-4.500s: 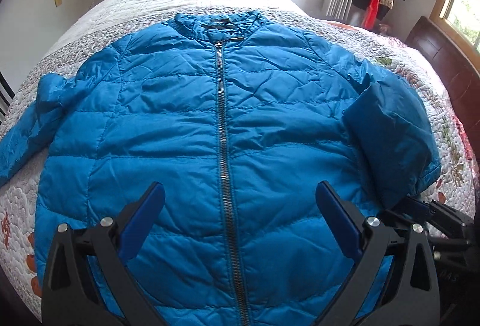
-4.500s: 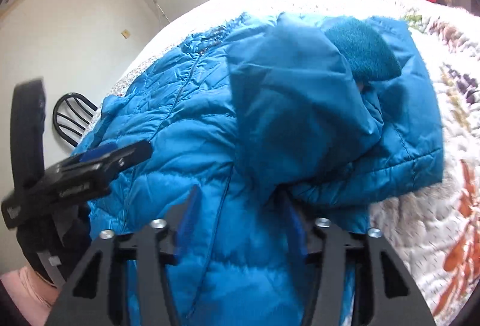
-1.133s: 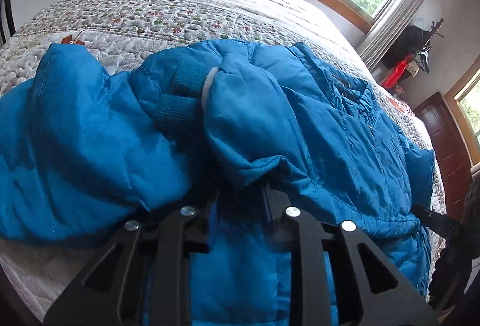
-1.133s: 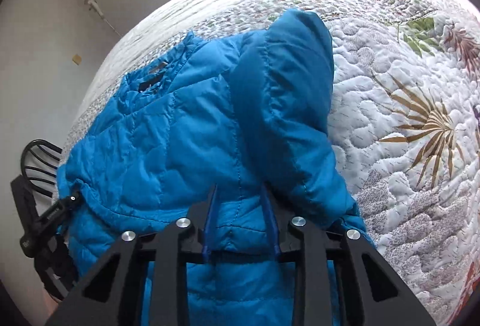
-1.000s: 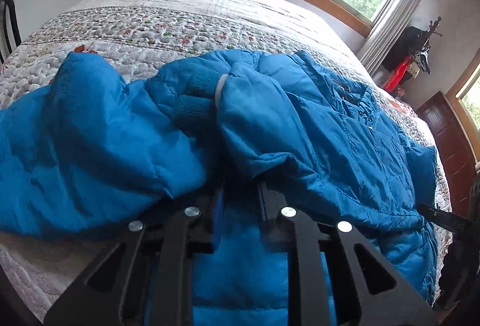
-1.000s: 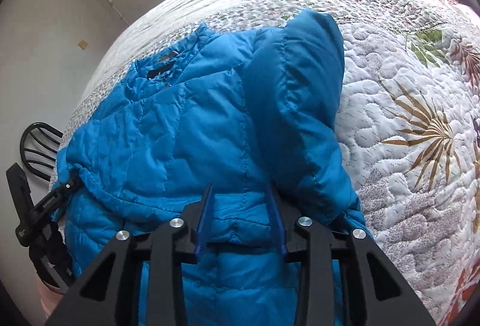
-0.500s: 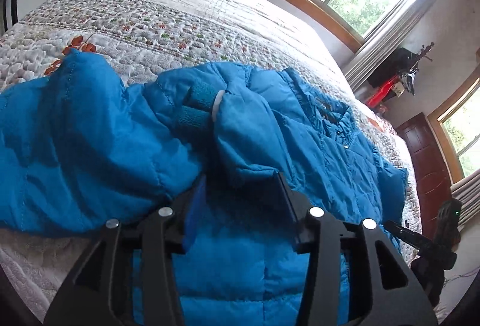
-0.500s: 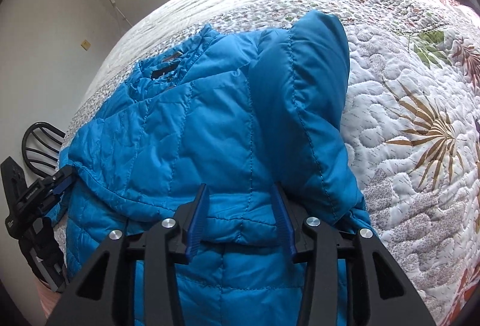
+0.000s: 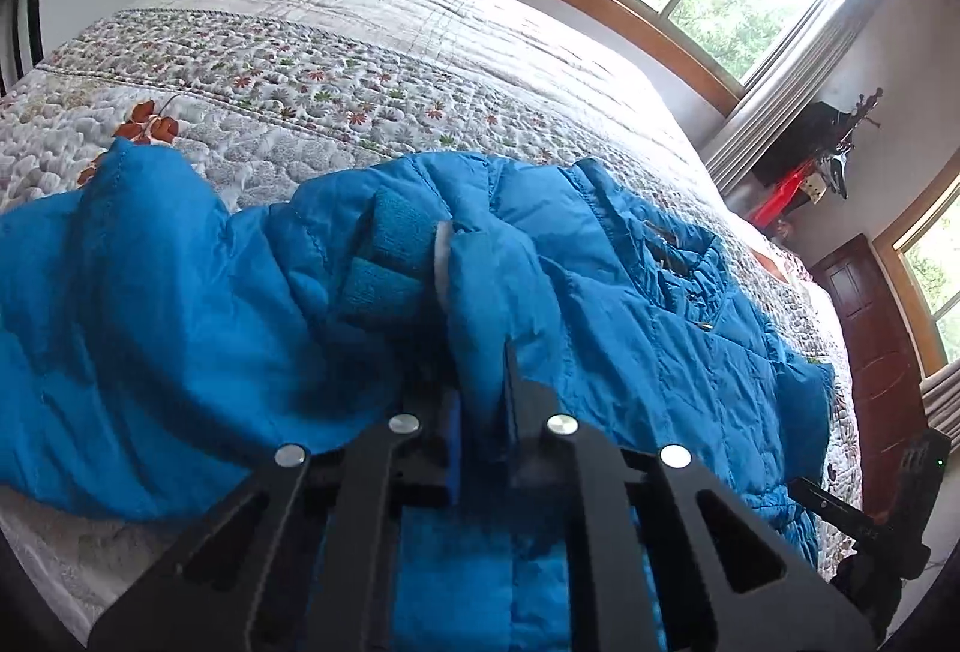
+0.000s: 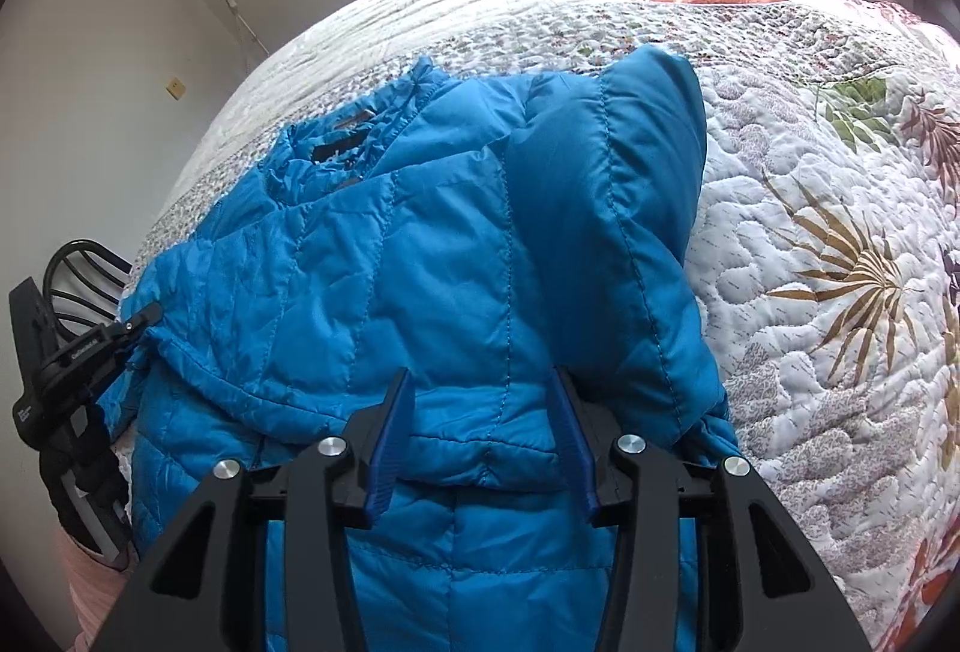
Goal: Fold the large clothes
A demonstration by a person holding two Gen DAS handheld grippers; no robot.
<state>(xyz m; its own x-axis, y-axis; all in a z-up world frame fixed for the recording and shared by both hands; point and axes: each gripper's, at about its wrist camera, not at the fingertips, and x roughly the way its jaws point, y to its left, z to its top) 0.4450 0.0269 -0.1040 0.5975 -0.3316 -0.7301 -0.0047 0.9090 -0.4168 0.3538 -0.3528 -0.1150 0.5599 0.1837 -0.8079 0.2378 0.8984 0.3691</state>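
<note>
A blue puffer jacket (image 9: 630,328) lies on the bed, with both sleeves folded in over its body. In the left wrist view its knit cuff (image 9: 396,256) rests on top, just beyond my left gripper (image 9: 483,400). That gripper's jaws are closing, and they pinch a raised fold of the jacket between the pads. In the right wrist view the jacket (image 10: 372,292) fills the middle, its right sleeve (image 10: 612,208) laid over it. My right gripper (image 10: 483,412) straddles the doubled hem. Its jaws are opening, and the fabric lies loose between the blue pads.
A quilted floral bedspread (image 10: 840,232) covers the bed around the jacket. A dark chair back (image 10: 78,268) stands off the bed's left side, a dark wooden panel (image 9: 876,328) off the right. Windows are behind the bed's far end.
The jacket lay flat and zipped earlier; now its sides are folded in. The left jaws spread wide half a second ago, then closed on a fold. The right jaws have widened slightly.
</note>
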